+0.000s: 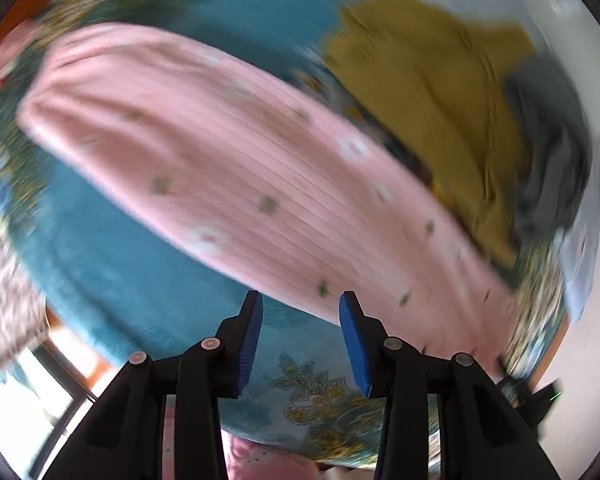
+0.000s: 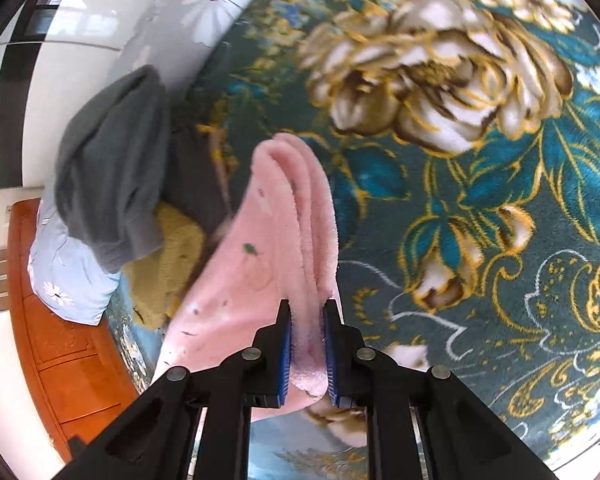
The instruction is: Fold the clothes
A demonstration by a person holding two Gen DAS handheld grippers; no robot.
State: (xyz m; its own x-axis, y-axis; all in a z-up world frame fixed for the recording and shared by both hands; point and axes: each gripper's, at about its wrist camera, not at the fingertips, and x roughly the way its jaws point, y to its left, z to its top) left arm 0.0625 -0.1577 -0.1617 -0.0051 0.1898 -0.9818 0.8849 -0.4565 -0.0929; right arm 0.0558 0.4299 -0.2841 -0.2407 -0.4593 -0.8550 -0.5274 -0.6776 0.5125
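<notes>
A pink fleece garment (image 1: 236, 152) with small green and white motifs lies stretched across the teal floral blanket (image 1: 112, 264). The view is motion-blurred. My left gripper (image 1: 300, 320) is open and empty, just above the garment's near edge. In the right wrist view, my right gripper (image 2: 307, 332) is shut on a folded edge of the pink garment (image 2: 284, 216), whose layers rise ahead of the fingers.
A mustard garment (image 1: 428, 80) and a grey garment (image 1: 548, 152) are piled beyond the pink one; they also show in the right wrist view, grey garment (image 2: 112, 168) over mustard garment (image 2: 172, 248). A pale blue daisy pillow (image 2: 68, 280) and an orange wooden cabinet (image 2: 68, 368) are at left.
</notes>
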